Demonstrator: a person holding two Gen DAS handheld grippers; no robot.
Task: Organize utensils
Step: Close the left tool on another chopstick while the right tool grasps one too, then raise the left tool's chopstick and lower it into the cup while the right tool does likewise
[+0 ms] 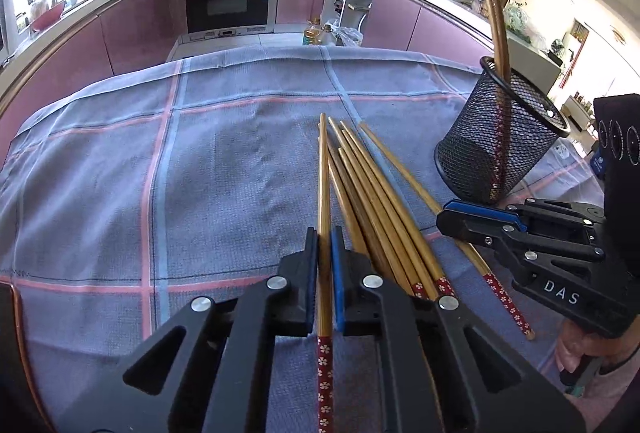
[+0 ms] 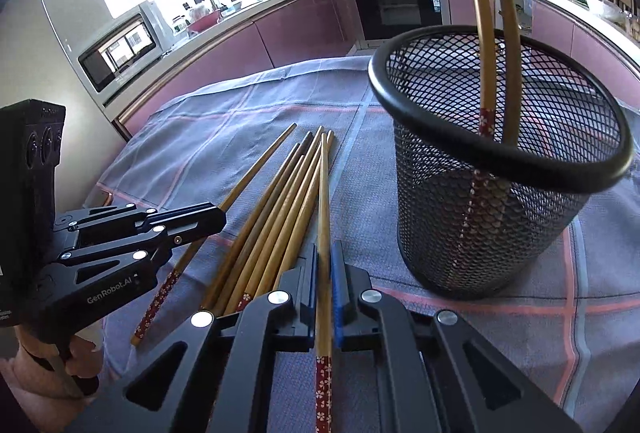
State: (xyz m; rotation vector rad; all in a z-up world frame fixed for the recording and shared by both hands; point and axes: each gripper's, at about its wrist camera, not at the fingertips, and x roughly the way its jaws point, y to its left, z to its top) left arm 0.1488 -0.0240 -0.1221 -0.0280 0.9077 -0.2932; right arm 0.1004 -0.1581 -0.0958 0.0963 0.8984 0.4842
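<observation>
Step in hand: we read it as the pick-up, both grippers on a stick at once, nothing clearly lifted yet.

Starting left: bare checked cloth lies to the left of the left gripper. Its jaws are closed on the leftmost chopstick, clamped on the plain wood just ahead of the red flowered end, which trails back under the gripper body. The stick's tip points straight ahead, and we cannot tell whether it rests on the cloth.

Just right of that gripper lie the loose chopsticks, fanned out, red ends nearest us, touching and overlapping each other.

Right of the fan is the right gripper, its jaws pinched on the rightmost chopstick, gripped at the same place ahead of the red end. Its tip sits by the tips of the fan.

Ahead and to the right of the right gripper, close by, stands the mesh cup, upright on the cloth. Two chopsticks are in it, red ends down, leaning on the near rim.

The task looks early: two in, many out.

Next move, our call: lift each stick clear of the fan, swing it right, tip the red end down and drop it inside the rim. The right one is closer. The left has to cross the pile. Watch the long tips don't knock the cup or the standing pair.
</observation>
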